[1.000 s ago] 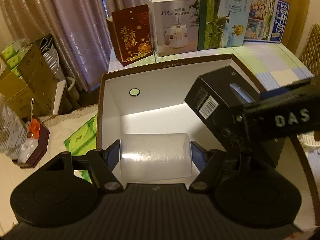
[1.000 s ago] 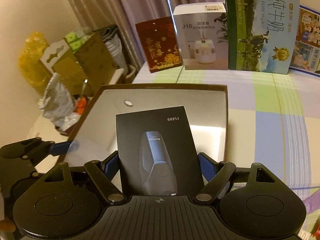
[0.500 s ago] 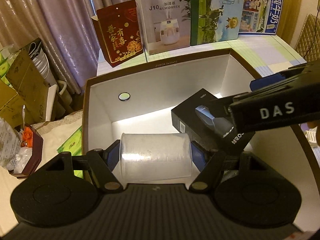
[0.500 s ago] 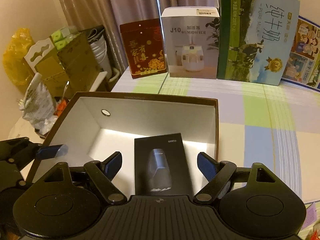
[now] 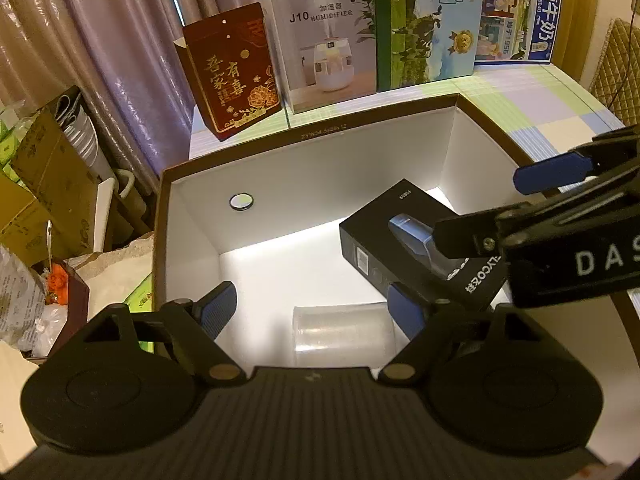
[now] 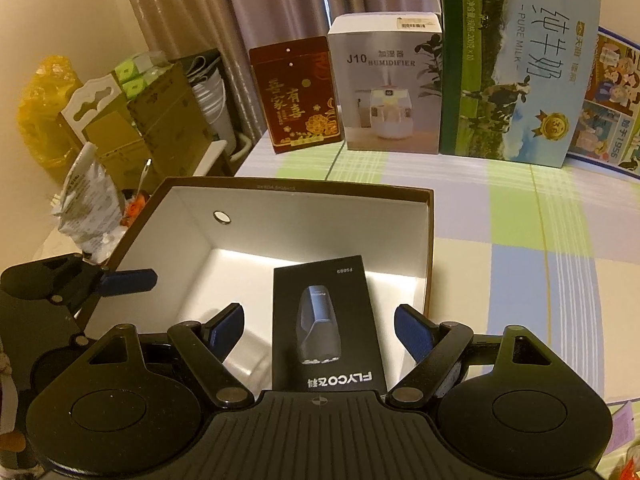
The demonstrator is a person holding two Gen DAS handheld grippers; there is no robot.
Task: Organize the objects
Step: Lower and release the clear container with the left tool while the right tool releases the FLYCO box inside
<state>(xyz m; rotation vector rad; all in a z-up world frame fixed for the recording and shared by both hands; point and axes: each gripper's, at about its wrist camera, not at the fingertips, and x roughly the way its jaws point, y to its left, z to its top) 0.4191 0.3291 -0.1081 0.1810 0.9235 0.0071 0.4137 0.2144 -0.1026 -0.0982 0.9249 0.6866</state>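
Observation:
A large open box point(image 5: 320, 136) with a brown rim and white inside stands on the table. On its floor a clear plastic cup point(image 5: 340, 336) lies on its side between the pads of my left gripper point(image 5: 312, 312). The jaws are opening and the pads stand clear of the cup. A black shaver box point(image 6: 326, 320) lies flat in the right part of the large box point(image 6: 320, 189). My right gripper point(image 6: 320, 330) hangs open over it, with a gap on both sides. In the left wrist view the right gripper's fingers point(image 5: 552, 174) partly cover the shaver box point(image 5: 400, 236).
Along the table's back stand a red gift bag point(image 5: 232, 72), a white humidifier box point(image 5: 324, 36) and two milk cartons point(image 5: 428, 20). A checked cloth point(image 6: 520, 220) covers the table to the right. Cardboard boxes and bags point(image 6: 152, 120) crowd the floor at left.
The left jaws have spread and let go of the cup, which now lies lower on the box floor. The right gripper set the shaver box down in the box and let it go.

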